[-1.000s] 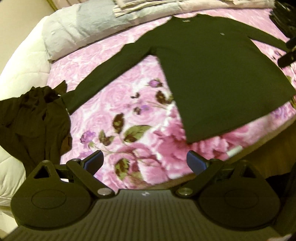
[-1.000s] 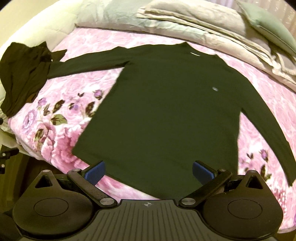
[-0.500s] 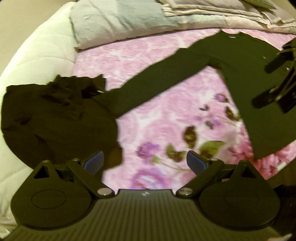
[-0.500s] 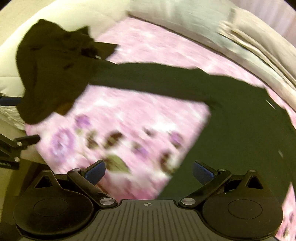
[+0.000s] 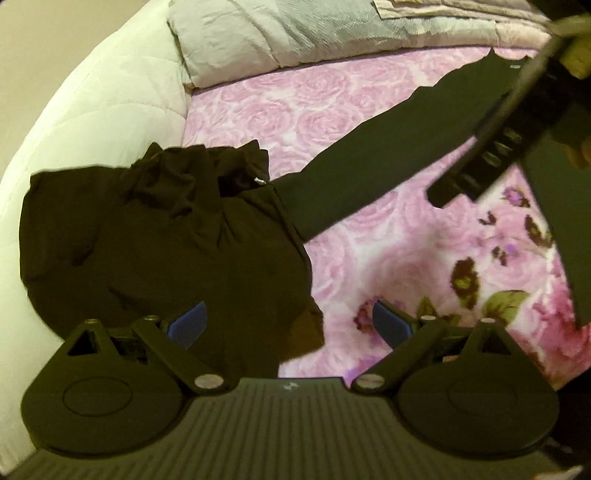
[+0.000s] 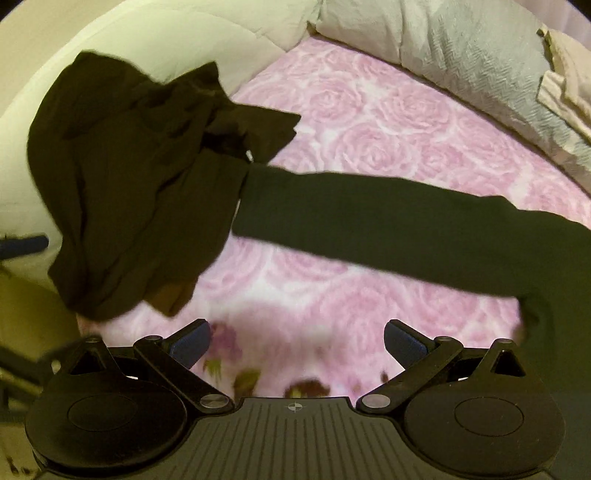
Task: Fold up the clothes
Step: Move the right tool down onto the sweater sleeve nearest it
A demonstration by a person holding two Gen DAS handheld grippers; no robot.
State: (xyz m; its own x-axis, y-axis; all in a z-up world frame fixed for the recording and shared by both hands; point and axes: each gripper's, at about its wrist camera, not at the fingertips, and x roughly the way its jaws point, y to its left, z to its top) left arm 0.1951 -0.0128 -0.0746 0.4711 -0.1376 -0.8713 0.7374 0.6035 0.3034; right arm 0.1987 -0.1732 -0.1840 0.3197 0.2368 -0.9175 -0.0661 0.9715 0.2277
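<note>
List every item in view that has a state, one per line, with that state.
left tongs: open, holding nothing, above the crumpled garment's edge.
right tongs: open, holding nothing, over the bedspread.
long-sleeve shirt: laid flat, sleeve stretched out straight, unfolded.
crumpled garment: bunched in a heap at the bed's edge, cuff of the sleeve meets it.
floral bedspread: spread flat.
grey pillow: lying at the head, creased.

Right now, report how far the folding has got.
Done: the dark long-sleeved shirt lies spread flat on the pink floral bedspread. In hand: nothing; left gripper and right gripper are open near its sleeve. Left: every fold, plus the crumpled dark garment.
</note>
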